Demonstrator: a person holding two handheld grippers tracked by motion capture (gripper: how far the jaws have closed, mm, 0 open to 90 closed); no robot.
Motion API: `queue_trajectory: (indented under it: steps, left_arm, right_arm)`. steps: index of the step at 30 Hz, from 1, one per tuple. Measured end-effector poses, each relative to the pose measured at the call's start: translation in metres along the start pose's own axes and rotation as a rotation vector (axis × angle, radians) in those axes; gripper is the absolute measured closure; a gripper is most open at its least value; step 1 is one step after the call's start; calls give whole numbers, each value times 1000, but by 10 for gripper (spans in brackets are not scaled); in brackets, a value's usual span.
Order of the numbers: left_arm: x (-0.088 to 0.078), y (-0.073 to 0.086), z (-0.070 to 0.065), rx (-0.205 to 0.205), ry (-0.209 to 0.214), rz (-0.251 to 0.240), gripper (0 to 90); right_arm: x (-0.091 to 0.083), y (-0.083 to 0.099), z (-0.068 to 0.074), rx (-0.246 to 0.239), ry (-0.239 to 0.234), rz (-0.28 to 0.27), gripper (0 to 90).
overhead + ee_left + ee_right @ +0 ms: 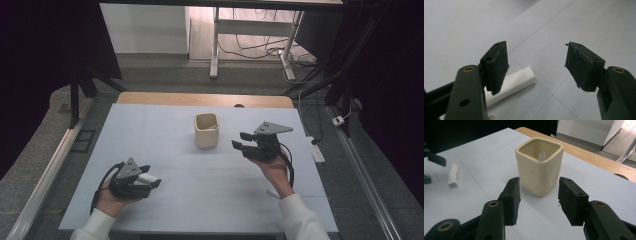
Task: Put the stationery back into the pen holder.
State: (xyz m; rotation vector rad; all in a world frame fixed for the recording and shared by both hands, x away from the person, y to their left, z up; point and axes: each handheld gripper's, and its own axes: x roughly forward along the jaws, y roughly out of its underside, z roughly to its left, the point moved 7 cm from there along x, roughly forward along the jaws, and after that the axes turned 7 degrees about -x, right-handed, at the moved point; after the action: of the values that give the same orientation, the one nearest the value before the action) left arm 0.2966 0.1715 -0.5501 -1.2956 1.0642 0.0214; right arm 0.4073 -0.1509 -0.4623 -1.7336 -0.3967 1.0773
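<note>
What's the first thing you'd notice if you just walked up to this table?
Probably the cream square cup standing upright in the middle of the pale blue table, with the right gripper open and aimed at it from close by. Next, the small white block lying flat near the front edge, beside the open left gripper.

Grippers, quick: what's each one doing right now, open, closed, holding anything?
Left gripper: open, holding nothing; white block lies beside one jaw.
Right gripper: open, empty, facing the cream cup.

Table (165, 125); cream cup (206, 130); white block (148, 178)
</note>
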Motion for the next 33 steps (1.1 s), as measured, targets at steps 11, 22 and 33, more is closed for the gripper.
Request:
queue_trajectory:
  steps: [11, 22, 33]
  left_arm:
    - [1, 1, 0, 5, -8, 7, 336]
    - [2, 0, -1, 5, -7, 6, 336]
    - [1, 1, 0, 10, -11, 11, 336]
  right_arm:
    - [-12, 23, 12, -22, 1, 24, 517]
    - [-20, 43, 16, -29, 13, 55, 518]
    - [-28, 63, 17, -20, 11, 87, 518]
